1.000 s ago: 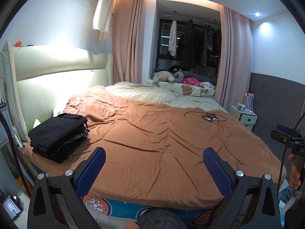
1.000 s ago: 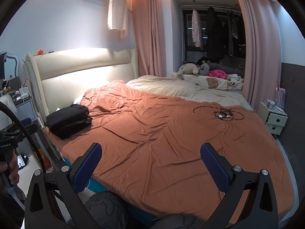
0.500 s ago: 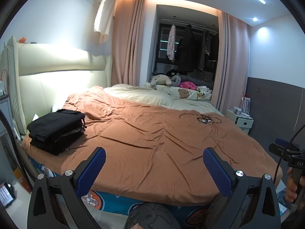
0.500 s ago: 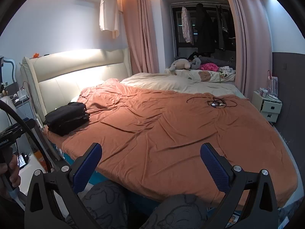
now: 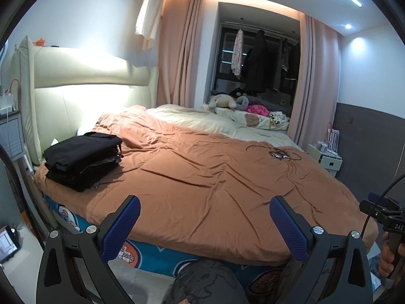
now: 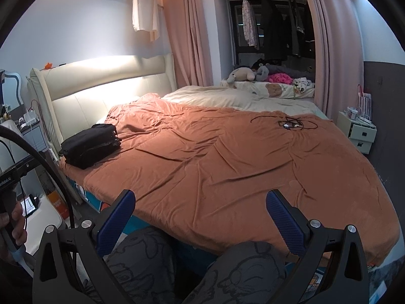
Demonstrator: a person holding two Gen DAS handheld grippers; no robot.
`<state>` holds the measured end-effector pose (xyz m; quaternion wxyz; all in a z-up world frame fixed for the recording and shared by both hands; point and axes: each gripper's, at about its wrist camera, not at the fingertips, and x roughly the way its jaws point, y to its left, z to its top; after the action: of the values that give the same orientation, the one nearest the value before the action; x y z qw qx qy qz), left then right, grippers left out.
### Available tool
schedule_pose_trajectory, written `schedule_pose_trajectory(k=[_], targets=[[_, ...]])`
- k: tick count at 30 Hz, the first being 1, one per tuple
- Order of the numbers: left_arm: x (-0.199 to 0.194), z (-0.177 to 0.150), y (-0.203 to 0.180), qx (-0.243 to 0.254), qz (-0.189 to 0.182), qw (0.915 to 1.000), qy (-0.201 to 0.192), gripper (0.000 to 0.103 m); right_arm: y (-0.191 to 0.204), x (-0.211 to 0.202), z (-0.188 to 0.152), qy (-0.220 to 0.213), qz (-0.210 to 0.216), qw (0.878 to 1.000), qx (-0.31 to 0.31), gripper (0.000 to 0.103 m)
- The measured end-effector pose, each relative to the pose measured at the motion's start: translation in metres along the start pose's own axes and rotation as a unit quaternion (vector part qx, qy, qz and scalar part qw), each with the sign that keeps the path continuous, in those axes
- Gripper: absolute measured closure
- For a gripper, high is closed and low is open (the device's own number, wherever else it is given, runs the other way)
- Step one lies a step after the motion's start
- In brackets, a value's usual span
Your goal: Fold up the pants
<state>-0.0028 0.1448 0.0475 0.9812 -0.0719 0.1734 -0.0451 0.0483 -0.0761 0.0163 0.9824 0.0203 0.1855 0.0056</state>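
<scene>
Both the left gripper [image 5: 204,219] and right gripper [image 6: 200,212] had drawn back from the bed [image 5: 227,182], fingers spread wide, empty; the pants [image 5: 82,159] (folded, stacked) lay near the headboard [image 5: 83,93], so folding looked finished.

left gripper [image 5: 204,217] | black frame, blue ribbed pads, silver screws, black cable

Folded pants [image 5: 82,159] on bed's [image 5: 215,177] left corner

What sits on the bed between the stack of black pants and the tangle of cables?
Only rumpled orange blanket; nothing lies between the black pants and the cables. Both wrist views show it.
</scene>
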Motion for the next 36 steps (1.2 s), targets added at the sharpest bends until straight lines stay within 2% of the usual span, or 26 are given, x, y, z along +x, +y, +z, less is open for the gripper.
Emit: schedule_pose_trajectory(k=[12, 36], targets=[[-0.0051, -0.0033, 0.0046, -0.008, -0.001, 1.0, 0.002, 0.0, 0.003, -0.0049, -0.0004, -0.004, -0.011, 1.0, -0.005, 0.0], [-0.0091, -0.0062, 0.0034, -0.009, -0.012, 0.9998, 0.01, 0.001, 0.0048, -0.0026, -0.0045, -0.003, -0.005, 1.0, -0.012, 0.0]])
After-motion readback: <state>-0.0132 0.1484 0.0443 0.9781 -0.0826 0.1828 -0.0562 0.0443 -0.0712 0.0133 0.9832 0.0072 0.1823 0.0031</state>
